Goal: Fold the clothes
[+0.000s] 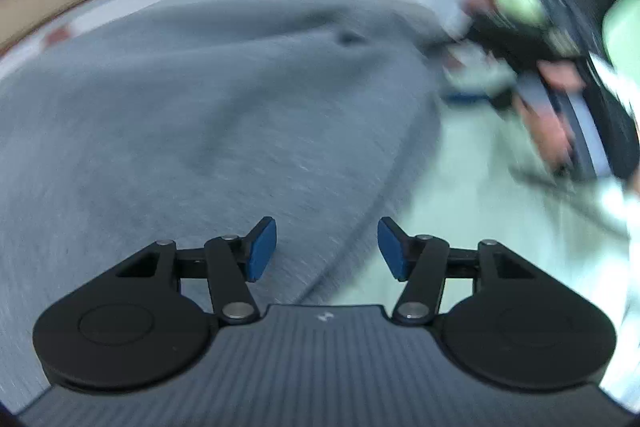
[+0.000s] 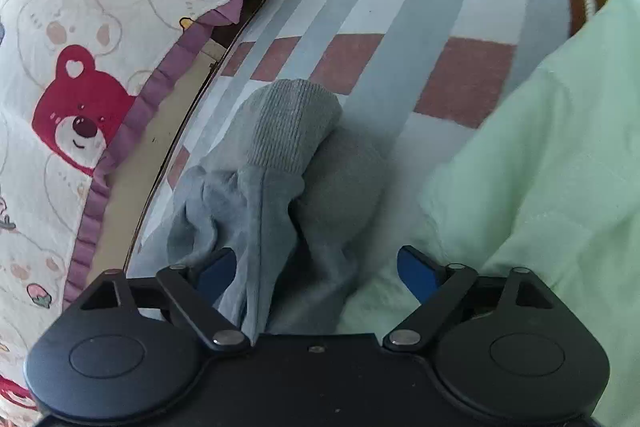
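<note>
**Grey garment on striped cloth, both grippers unclenched**

Grey fabric is the item under handling: a sweatshirt (image 1: pixel 208 115) spread over a striped cloth (image 2: pixel 420 7) of grey, white and dull-red bands. All positions below are given relative to that striped cloth.

Left gripper (image 1: pixel 327 249): jaws stand part-way apart above the sweatshirt's near edge, over the garment's hem line. Nothing lies between the blue pads (image 1: pixel 262 251); they press on nothing. This view is heavily blurred, so detail beyond the cloth's far edge cannot be read.

Right gripper (image 2: pixel 316 273): jaws spread wide, released. A bunched sleeve (image 2: pixel 260 227) of the sweatshirt lies between them, its ribbed cuff (image 2: pixel 288 123) resting on the striped cloth further ahead. The sleeve rests against the left pad (image 2: pixel 216 273) side; the right pad stands clear of it. Neither pad clamps the fabric.

A pale green garment (image 2: pixel 540 187) lies over the striped cloth's right side, just beside the sleeve. A bear-print quilt (image 2: pixel 80 87) with a purple frill sits off the cloth's left edge, beyond a tan rim (image 2: pixel 168 147).
</note>
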### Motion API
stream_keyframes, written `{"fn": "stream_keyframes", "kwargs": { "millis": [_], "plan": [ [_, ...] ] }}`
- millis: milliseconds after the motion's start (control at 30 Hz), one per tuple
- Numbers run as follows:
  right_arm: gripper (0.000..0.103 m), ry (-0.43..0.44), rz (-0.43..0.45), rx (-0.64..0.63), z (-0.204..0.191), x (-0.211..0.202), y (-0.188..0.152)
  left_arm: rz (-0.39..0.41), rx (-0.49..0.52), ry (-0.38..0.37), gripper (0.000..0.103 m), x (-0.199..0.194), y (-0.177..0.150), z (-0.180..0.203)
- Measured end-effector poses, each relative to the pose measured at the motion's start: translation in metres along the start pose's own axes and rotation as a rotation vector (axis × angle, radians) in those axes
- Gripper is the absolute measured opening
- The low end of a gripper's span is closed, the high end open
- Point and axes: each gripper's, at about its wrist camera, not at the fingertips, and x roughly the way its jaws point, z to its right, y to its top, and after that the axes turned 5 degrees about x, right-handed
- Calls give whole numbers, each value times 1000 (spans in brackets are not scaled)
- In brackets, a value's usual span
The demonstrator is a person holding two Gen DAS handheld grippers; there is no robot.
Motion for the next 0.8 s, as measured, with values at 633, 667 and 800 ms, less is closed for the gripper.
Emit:
{"fn": "stream_keyframes", "kwargs": {
  "millis": [633,667,800],
  "plan": [
    [23,65,526,-870,-199,-39,6,183,-145,86,58,-55,-36,-37],
    [24,-6,504,-857,-187,-22,11,166,-169,80,58,-52,-38,-40],
    [24,-245,322,-756,-121,50,28,6,-134,215,58,-38,-53,-40]
  ]
}}
